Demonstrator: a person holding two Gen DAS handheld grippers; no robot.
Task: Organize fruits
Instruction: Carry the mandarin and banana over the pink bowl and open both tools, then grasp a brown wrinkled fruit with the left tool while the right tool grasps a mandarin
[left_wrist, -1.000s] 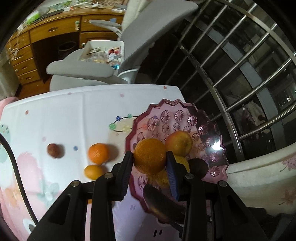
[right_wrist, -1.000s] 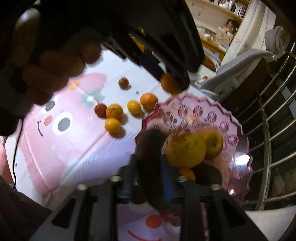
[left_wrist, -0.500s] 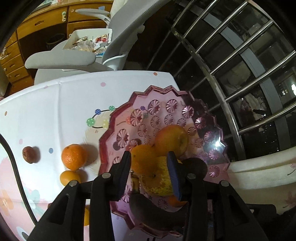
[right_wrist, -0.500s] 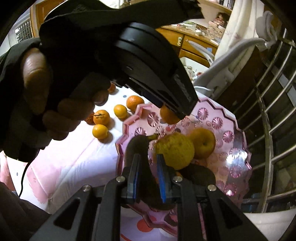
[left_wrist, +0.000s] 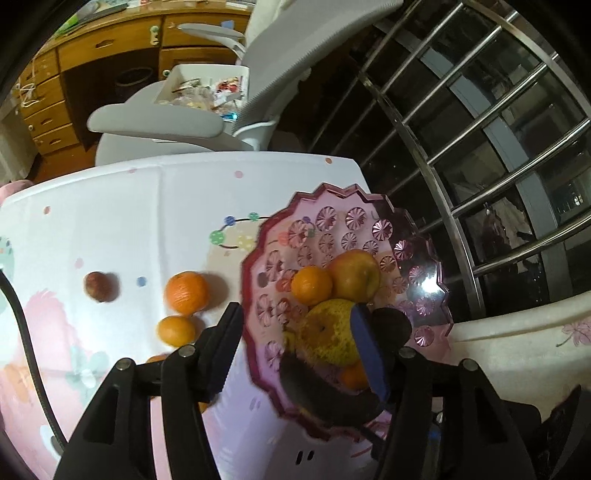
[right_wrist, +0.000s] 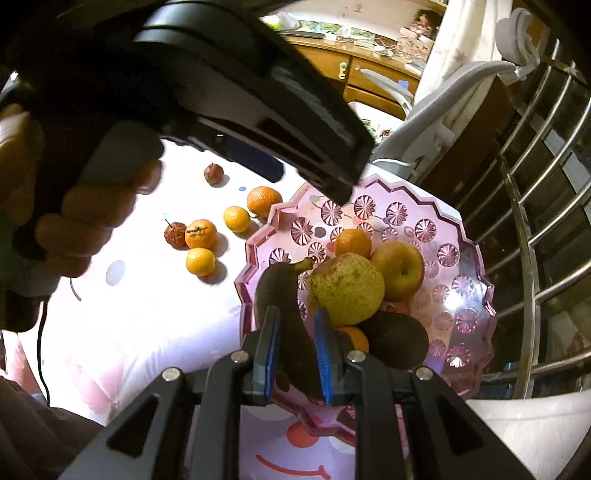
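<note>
Left tool (left_wrist: 299, 354) opening above plate rim (left_wrist: 258, 354).

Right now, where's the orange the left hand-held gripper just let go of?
The orange sits in the pink dish, touching the apple on its left, behind the pear.

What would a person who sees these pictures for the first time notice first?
The pink cut-glass plate at the table's right edge draws the eye, heaped with a speckled pear, an apple and a tangerine. The right gripper is clamped on a blackened banana at the plate's near rim. The left gripper is opening above the plate with nothing between its jaws, and loose tangerines lie on the tablecloth to the left.
</note>
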